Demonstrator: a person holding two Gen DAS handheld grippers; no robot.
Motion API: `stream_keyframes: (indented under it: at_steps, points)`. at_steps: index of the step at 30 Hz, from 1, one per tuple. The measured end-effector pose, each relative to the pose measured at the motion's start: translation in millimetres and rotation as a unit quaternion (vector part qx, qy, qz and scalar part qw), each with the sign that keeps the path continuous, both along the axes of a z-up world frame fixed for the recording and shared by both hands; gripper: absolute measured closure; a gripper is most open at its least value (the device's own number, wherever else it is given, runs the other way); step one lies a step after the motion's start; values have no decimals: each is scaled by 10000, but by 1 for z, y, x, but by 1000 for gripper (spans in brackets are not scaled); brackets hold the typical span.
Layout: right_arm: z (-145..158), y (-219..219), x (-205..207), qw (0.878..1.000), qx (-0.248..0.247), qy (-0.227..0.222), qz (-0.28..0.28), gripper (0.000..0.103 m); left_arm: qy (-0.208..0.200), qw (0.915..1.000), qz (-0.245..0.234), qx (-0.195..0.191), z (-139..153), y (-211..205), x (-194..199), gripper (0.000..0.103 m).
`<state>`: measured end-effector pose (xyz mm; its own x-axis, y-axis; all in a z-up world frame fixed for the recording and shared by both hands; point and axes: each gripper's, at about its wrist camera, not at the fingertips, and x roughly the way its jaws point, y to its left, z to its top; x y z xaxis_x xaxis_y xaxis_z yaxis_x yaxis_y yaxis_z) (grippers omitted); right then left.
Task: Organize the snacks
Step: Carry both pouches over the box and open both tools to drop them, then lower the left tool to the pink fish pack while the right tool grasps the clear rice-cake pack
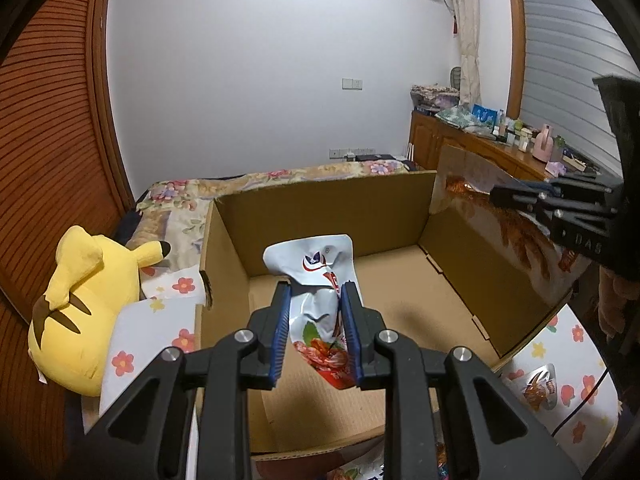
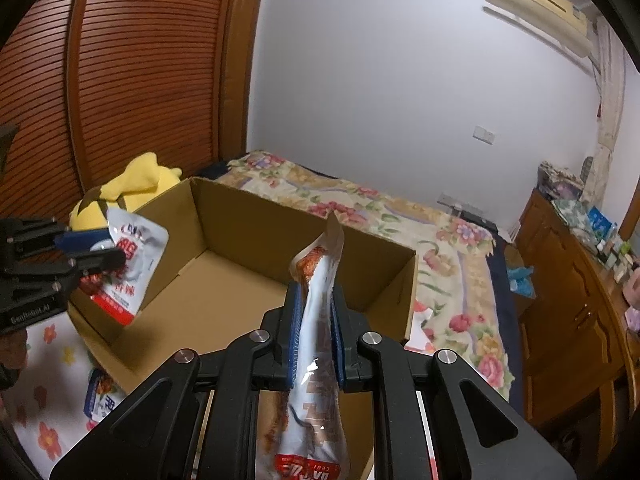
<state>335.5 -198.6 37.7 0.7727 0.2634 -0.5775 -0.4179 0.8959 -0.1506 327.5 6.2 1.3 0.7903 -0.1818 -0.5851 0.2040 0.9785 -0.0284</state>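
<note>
An open cardboard box (image 1: pixel 320 204) (image 2: pixel 256 220) stands on a flowered cloth; no snack lies on the part of its floor that shows. My left gripper (image 1: pixel 316 292) is shut on a white and red snack pouch (image 1: pixel 316 276) and holds it over the box's near left side; it also shows in the right wrist view (image 2: pixel 132 264). My right gripper (image 2: pixel 314 292) is shut on a long silver and orange snack pouch (image 2: pixel 316 320), held upright over the box's near right side; this pouch shows in the left wrist view (image 1: pixel 492 216).
A yellow plush toy (image 1: pixel 80 300) lies left of the box. More snack pouches lie on the flowered cloth near the box (image 1: pixel 540 388) (image 2: pixel 102 400). A bed with a floral cover (image 2: pixel 400 216) is behind, a wooden dresser (image 2: pixel 568 300) to the right.
</note>
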Motion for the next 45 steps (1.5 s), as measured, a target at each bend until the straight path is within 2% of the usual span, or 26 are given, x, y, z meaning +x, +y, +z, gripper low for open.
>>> stream_keyframes:
  at_steps: [6, 16, 22, 29, 34, 40, 45]
  points:
    - [-6, 6, 3, 9998, -156, 82, 108, 103, 49, 10000, -31, 18, -4, -1, -1, 80]
    - [4, 4, -7, 9998, -94, 95, 165, 103, 45, 9999, -125, -50, 0, 0, -17, 74]
    - [15, -8, -48, 9995, 195, 79, 232, 101, -3, 9998, -212, -46, 3, -6, -53, 71]
    - [11, -16, -110, 9982, 510, 118, 282, 100, -92, 9992, -387, -49, 0, -15, -103, 62]
    - [-8, -15, -150, 9974, 652, 225, 228, 89, 10, 9988, -493, -69, -18, -27, -135, 54]
    - [-35, -17, -176, 9968, 697, 389, 111, 75, 240, 9982, -538, -71, -43, -38, -156, 54]
    - [-48, -18, -184, 9959, 765, 473, 53, 51, 440, 9974, -539, -176, -63, -44, -165, 53]
